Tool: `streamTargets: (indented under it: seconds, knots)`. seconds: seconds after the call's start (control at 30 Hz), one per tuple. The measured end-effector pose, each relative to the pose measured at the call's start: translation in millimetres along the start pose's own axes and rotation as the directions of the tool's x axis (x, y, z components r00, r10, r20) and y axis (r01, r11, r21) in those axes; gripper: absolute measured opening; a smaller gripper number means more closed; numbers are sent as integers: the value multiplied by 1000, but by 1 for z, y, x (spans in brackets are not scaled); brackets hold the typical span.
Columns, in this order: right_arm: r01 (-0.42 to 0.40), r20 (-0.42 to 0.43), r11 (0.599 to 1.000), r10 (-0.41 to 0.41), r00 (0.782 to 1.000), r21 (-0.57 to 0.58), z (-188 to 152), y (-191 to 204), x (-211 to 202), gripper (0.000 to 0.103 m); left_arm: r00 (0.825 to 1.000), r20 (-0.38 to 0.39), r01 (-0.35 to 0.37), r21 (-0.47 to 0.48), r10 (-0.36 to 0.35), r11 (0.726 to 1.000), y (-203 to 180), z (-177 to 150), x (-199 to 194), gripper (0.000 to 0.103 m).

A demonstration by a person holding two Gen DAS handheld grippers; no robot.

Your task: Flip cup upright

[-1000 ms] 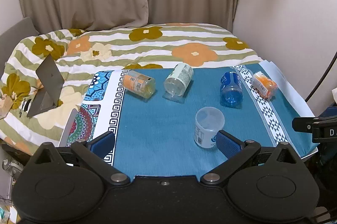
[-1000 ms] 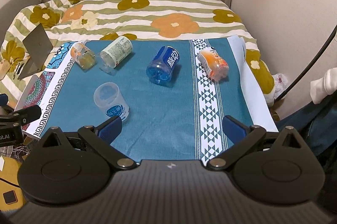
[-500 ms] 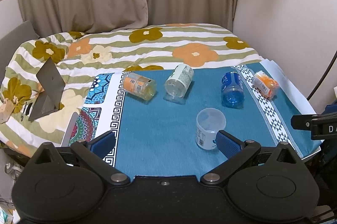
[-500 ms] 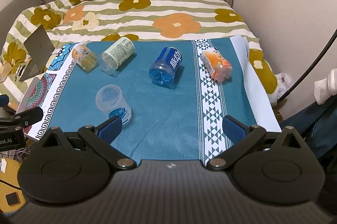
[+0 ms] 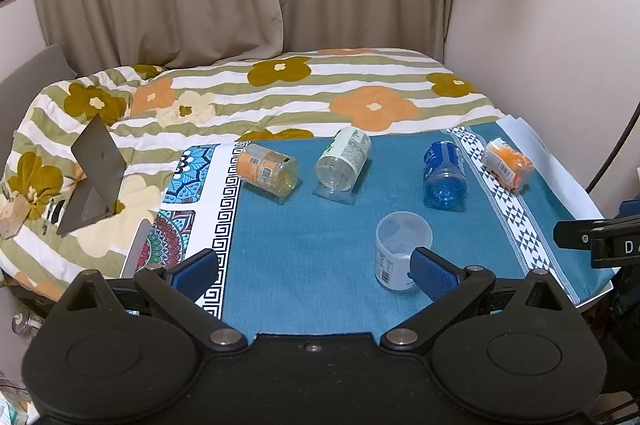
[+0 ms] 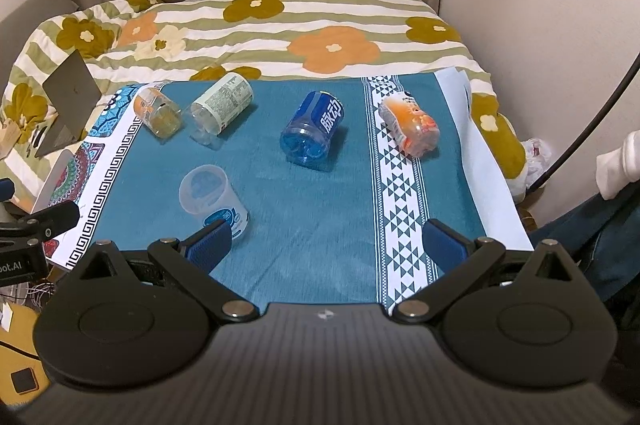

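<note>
Both tools agape; cup [image 5: 402, 250] seemingly upright.

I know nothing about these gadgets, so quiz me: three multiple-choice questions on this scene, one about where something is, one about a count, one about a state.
1. Where does the translucent white plastic cup stand relative to the four others?
A) nearest the cameras
B) farthest back
C) on the floral quilt

2. How many containers lie on their sides on the teal cloth?
A) two
B) four
C) six

3. How are the left gripper and right gripper?
A) both shut on cups
B) both open, holding nothing
C) one open, one shut

Answers:
1 A, it sits in front of the row.
2 B: the orange-labelled clear jar, pale-labelled clear bottle, blue plastic bottle and orange-printed pouch-like bottle.
3 B, their blue pads are spread wide around nothing.
</note>
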State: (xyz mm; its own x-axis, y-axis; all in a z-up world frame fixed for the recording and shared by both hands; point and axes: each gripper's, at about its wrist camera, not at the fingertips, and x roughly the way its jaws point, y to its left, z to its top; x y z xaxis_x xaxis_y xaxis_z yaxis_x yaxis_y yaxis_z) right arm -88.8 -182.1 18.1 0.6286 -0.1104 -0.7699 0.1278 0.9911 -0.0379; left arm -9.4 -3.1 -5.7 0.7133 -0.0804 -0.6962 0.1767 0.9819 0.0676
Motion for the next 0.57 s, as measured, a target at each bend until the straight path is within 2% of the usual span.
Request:
streamTargets:
  seconds: [0.33,0.57]
  knots:
    - [0,0,1000,0,1000,1,1,-1,1,103,1000,8,18,-16,-18,1000,2,1,1,103]
    - [-22,-1,1000,22,1000,1,2,-4,6,103,999,42,-21,-14,22,1000,2,5,-1,103]
